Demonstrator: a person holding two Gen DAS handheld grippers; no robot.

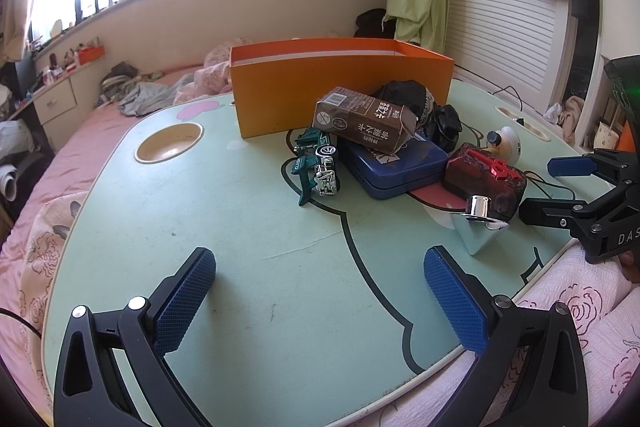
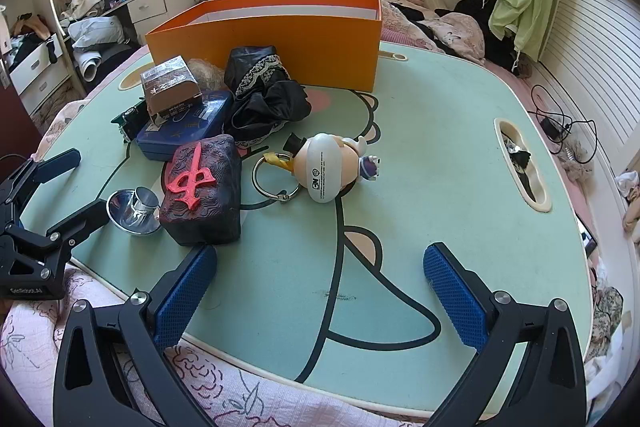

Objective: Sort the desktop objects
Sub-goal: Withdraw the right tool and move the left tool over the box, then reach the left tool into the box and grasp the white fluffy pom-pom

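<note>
An open orange box (image 1: 340,95) (image 2: 280,39) stands at the back of a green lap table (image 1: 248,227) (image 2: 440,167). In front lie a brown milk carton (image 1: 364,123) (image 2: 170,87) on a blue case (image 1: 394,167) (image 2: 188,127), a green toy car (image 1: 318,165), black lace cloth (image 2: 264,95), a dark block with a red sign (image 1: 486,179) (image 2: 204,187), a chrome cup (image 1: 478,213) (image 2: 136,209) and a white egg-shaped figure (image 2: 332,165) with a key ring (image 2: 274,179). My left gripper (image 1: 320,303) is open and empty over the near table. My right gripper (image 2: 320,299) is open and empty, near the block.
The table sits on a bed with pink bedding (image 1: 60,163). It has a round cup recess (image 1: 170,143) and an oval slot (image 2: 520,167). A cable and charger (image 2: 556,127) lie at the right. Drawers and clutter (image 2: 40,67) stand at the left.
</note>
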